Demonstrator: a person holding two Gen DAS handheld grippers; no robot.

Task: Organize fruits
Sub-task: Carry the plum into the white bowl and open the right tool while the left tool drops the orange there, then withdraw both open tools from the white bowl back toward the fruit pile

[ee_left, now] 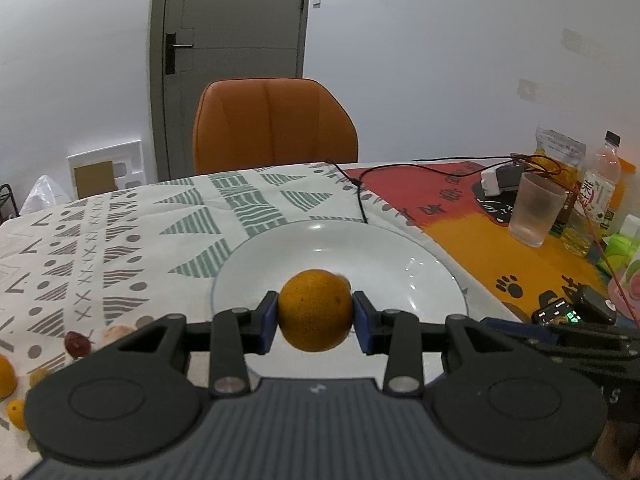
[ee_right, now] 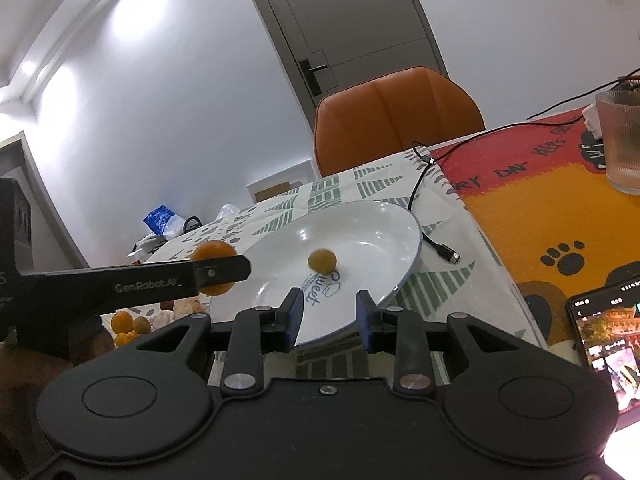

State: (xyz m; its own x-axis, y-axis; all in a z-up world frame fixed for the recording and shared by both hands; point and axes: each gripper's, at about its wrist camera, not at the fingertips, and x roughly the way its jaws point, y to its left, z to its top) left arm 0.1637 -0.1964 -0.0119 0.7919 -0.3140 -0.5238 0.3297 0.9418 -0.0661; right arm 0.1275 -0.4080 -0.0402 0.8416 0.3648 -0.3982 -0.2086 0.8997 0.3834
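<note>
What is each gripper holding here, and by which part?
Left gripper: an orange, pinched across its middle at opposite sides. Right gripper: nothing; the fingers stand apart over the white plate.

White walls point(ee_left: 440, 60) and a grey door point(ee_left: 236, 40) with a black handle stand far ahead of the claw; an orange chair point(ee_left: 276, 124) faces it across the patterned tablecloth point(ee_left: 120, 232).

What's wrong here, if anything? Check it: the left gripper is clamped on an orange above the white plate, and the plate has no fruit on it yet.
One thing is wrong. The left gripper is shut on the orange above the white plate, but the plate is not bare: the right wrist view shows a small orange fruit on it already.
</note>
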